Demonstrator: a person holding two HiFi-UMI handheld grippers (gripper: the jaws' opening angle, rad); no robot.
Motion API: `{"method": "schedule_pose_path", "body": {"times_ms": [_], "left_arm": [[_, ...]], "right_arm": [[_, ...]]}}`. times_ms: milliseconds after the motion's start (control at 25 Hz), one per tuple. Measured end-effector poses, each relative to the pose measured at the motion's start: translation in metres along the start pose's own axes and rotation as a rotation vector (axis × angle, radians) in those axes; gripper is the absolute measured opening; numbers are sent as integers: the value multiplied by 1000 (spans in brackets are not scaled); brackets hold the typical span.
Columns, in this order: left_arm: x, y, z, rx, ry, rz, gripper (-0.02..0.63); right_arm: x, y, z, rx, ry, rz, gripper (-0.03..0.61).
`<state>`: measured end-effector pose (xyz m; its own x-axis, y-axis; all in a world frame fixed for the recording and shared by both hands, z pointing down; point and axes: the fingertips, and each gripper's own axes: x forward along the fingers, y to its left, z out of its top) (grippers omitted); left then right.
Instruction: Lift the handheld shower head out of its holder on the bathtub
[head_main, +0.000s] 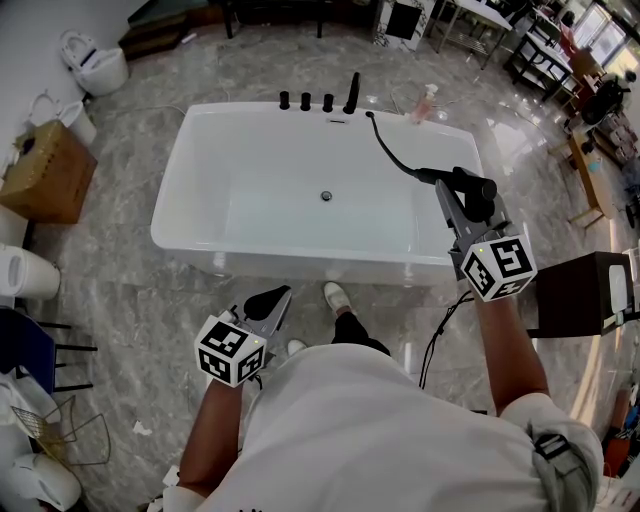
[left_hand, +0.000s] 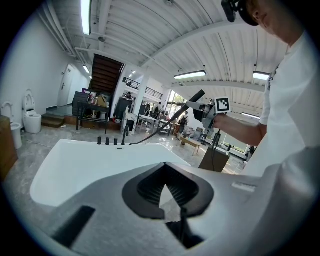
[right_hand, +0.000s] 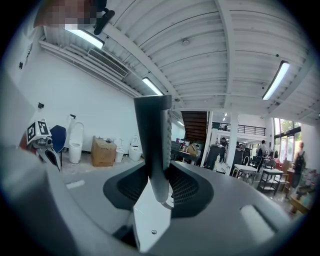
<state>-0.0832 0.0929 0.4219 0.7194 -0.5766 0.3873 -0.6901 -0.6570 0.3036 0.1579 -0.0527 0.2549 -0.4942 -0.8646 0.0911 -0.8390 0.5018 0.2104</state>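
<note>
My right gripper pinches the shower head, already lifted over the bathtub edge, my left gripper is closed and empty; pulling further could tighten the hose and twist it loose.

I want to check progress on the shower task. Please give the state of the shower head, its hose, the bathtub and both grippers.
shower head: lifted, held over the bathtub's right end.
hose: trailing in a curve from the head to the far rim.
bathtub: empty, no water visible.
right gripper: fingers shut on the shower head.
left gripper: fingers shut, nothing between them.
</note>
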Motion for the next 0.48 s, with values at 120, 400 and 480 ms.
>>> {"method": "schedule_pose_path", "body": {"times_ms": [120,400,480], "left_arm": [[-2,-1,-1,-6,-3,2,8],[-3,6,6,-11,-8,6,8],[-2,6,6,-12,-8,6,8]], "right_arm": [[-1,1,1,-2,0,3,146],[8,0,7,-5,2,8,146],[8,-1,8,-5,3,10,146]]}}
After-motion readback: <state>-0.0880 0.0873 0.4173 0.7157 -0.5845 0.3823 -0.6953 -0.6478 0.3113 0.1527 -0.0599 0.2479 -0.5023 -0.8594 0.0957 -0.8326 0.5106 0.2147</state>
